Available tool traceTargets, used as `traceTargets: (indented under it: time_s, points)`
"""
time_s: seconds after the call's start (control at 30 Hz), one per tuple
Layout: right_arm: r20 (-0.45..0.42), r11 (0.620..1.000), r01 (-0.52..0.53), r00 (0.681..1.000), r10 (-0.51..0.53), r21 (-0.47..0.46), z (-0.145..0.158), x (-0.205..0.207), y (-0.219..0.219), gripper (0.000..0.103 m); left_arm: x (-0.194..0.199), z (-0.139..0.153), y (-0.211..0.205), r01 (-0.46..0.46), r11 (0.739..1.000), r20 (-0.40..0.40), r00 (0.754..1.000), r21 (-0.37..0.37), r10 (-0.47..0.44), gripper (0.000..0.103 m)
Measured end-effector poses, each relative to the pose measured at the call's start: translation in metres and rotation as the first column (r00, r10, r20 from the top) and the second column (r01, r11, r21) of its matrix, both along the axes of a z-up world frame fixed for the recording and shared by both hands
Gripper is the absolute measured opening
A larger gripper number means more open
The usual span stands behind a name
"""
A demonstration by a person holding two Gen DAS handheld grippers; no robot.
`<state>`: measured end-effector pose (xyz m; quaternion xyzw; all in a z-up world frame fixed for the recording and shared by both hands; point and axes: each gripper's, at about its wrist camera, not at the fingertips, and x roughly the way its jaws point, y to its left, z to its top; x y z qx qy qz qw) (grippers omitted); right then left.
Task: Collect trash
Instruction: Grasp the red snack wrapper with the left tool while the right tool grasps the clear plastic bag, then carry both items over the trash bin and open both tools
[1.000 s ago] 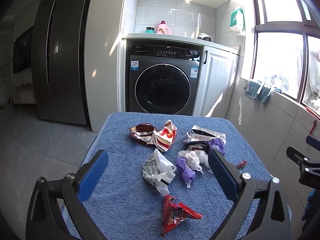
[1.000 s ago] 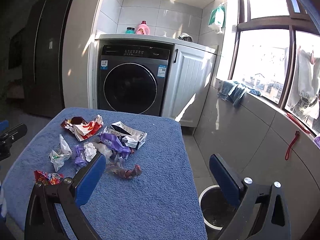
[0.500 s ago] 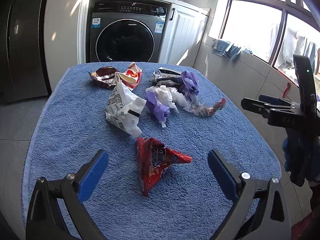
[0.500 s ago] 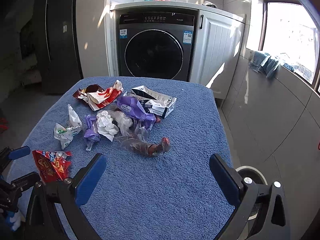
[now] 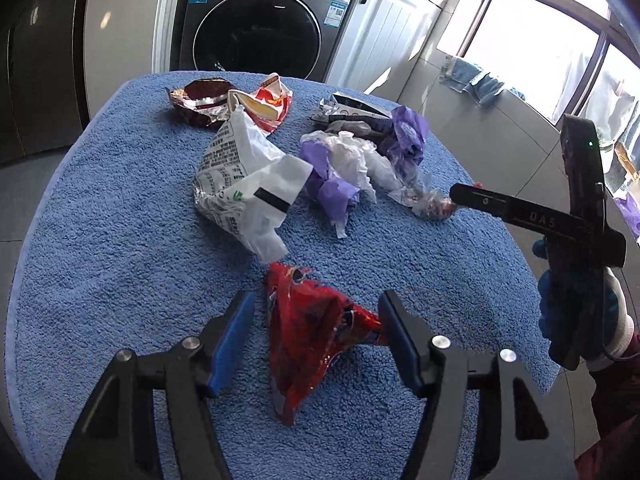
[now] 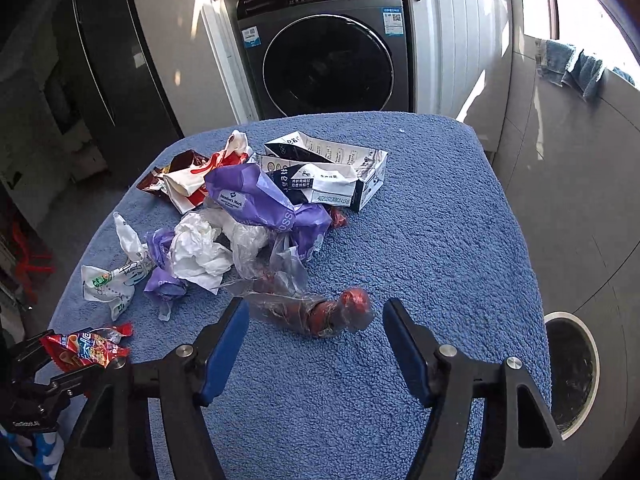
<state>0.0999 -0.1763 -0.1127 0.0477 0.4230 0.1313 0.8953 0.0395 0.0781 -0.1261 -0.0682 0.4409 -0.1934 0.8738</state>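
Blue towel [image 5: 100,240] closer than before, left fingers [image 5: 316,332] closing around red wrapper [image 5: 308,328], right fingers [image 6: 316,336] closing around clear wrapper [image 6: 304,308], neither clamped.

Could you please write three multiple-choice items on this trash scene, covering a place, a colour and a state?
1. Where is the red snack wrapper?
A. between the left tongs' pads
B. inside the washing machine
C. on the floor

2. What colour is the towel covering the table?
A. green
B. blue
C. white

3. What state is the milk carton in?
A. upright and sealed
B. stacked in the bin
C. lying torn open

Answers: 1 A, the closing tongs straddle it; 2 B, blue terry throughout; 3 C, its flaps gape on the towel.
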Motion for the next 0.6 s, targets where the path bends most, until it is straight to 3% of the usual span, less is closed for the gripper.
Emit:
traceTargets:
  time_s: [0.03,0.13,0.2,0.43,0.6]
  points:
    - [-0.002,1.000,-0.001,1.000,0.001,0.014,-0.002,0.003,-0.002,0.057,0.001,-0.001,0.000,0.005,1.000,-0.008,1.000,-0.005,-0.005,0.047]
    - [-0.008,0.999,-0.002,1.000,0.002,0.036,-0.009,0.007,-0.007,0.037,-0.001,0.003,-0.004,0.017,1.000,-0.005,1.000,0.009,-0.017,0.034]
    - [-0.005,0.999,-0.008,1.000,0.009,0.043,-0.011,0.006,-0.010,0.017,-0.005,0.006,-0.009,0.029,0.999,-0.006,1.000,0.025,-0.029,0.029]
    - [0.055,0.997,-0.029,0.998,0.025,0.065,0.006,-0.020,-0.025,0.013,-0.016,0.028,-0.033,0.098,0.992,0.021,0.995,0.081,-0.100,0.022]
    - [0.112,0.995,0.036,0.993,-0.047,0.094,0.023,-0.045,-0.069,0.013,-0.009,0.055,-0.072,0.178,0.979,0.067,0.980,0.100,-0.185,0.022]
